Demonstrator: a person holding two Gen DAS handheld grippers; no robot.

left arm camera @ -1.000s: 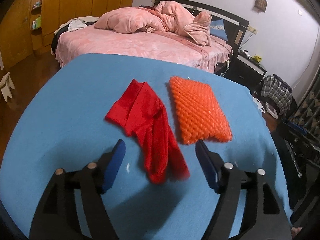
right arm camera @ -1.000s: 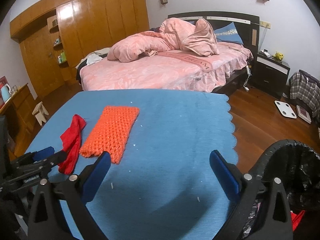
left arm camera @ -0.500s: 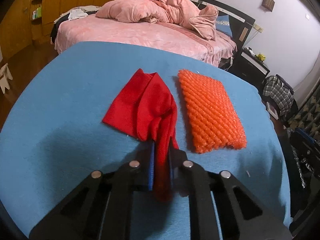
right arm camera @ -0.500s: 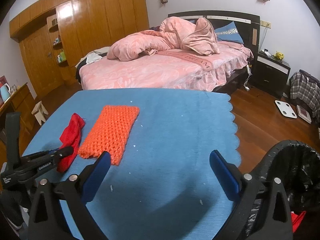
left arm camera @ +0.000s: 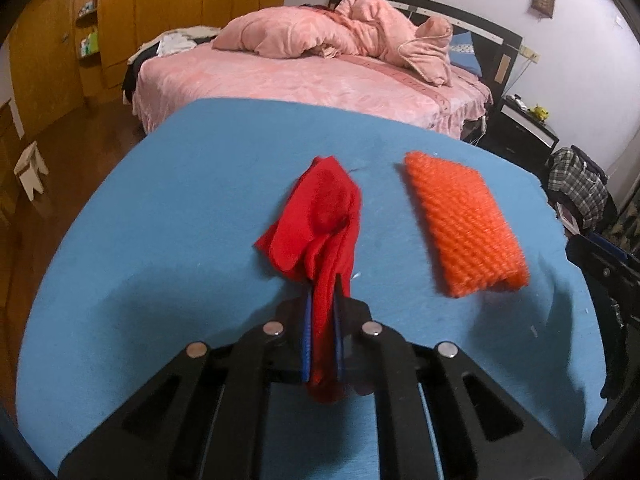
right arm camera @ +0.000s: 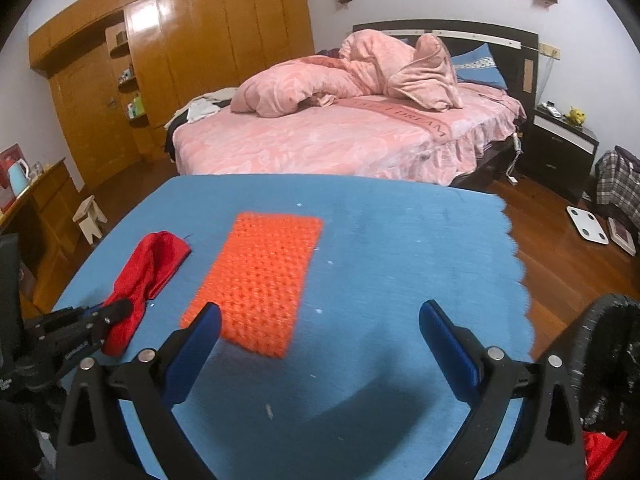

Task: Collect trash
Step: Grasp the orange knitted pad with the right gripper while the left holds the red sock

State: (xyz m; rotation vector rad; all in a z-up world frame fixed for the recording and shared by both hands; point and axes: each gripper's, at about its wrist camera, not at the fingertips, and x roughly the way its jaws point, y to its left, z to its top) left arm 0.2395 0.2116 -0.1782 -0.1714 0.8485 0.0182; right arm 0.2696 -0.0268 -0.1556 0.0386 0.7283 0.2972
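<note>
A crumpled red cloth (left arm camera: 320, 220) lies on the blue tablecloth (left arm camera: 160, 240), and my left gripper (left arm camera: 322, 304) is shut on its near end, the fabric pinched between the blue pads. In the right wrist view the same red cloth (right arm camera: 152, 268) sits at the left with the left gripper (right arm camera: 116, 312) clamped on it. An orange knitted mesh pad (left arm camera: 460, 228) lies flat to the right of the cloth. My right gripper (right arm camera: 320, 320) hangs open just in front of the orange pad (right arm camera: 264, 280), its left finger over the pad's near corner, holding nothing.
A black-lined trash bin (right arm camera: 604, 364) stands off the table's right edge, with something red inside. Beyond the table are a pink bed (right arm camera: 340, 128), a wooden wardrobe (right arm camera: 180, 60), a small stool (right arm camera: 90, 216) and a dark nightstand (right arm camera: 560, 148). The cloth's scalloped edge (right arm camera: 516, 264) marks the table's right side.
My left gripper went from wide open to shut on the red cloth, which has bunched up and shifted. The right gripper drifted forward toward the orange pad, still open.
</note>
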